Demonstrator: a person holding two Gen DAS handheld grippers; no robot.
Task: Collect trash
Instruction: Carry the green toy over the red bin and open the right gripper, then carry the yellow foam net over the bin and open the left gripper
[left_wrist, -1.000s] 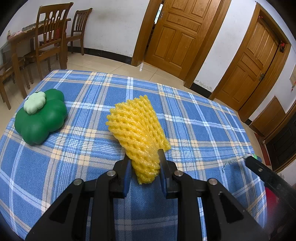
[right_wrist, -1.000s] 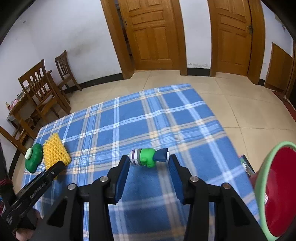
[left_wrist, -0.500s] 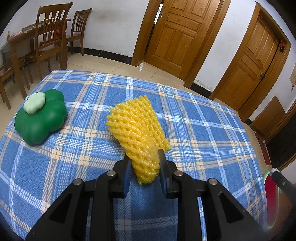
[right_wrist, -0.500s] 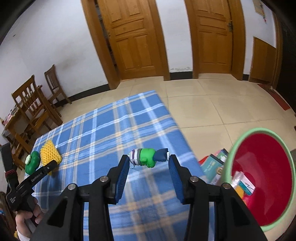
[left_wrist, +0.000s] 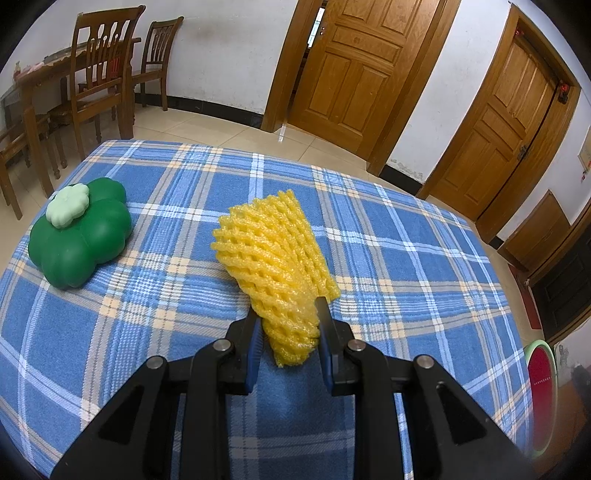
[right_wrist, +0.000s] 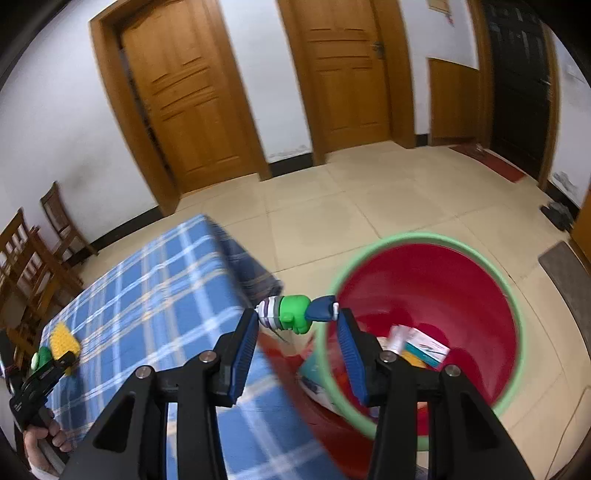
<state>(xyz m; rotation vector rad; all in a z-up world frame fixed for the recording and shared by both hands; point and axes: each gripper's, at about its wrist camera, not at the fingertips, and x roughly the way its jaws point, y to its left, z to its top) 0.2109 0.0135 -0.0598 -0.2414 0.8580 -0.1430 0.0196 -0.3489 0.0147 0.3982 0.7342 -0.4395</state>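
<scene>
While the left gripper (left_wrist: 287, 320) pinches the near end of the yellow foam fruit net (left_wrist: 275, 258) lying on the blue plaid tablecloth (left_wrist: 406, 273), the right gripper (right_wrist: 297, 325) clamps a small green toy figure (right_wrist: 295, 314) at its fingertips, beside the rim of the red bin (right_wrist: 436, 288) holding wrappers. Green clover-shaped container (left_wrist: 79, 240) sits left of the net.

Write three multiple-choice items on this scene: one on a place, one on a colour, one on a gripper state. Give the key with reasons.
1. Where is the green clover-shaped object?
A. On the checked tablecloth
B. In the bin
C. On a chair

2. The bin is red inside; what colour is its rim?
A. Blue
B. Green
C. Yellow

3. What does the left gripper hold?
A. Nothing
B. A book
C. The yellow foam net

Key: A, it sits on the cloth left of the net; B, a green rim rings the bin; C, both fingers press the net's near end.
</scene>
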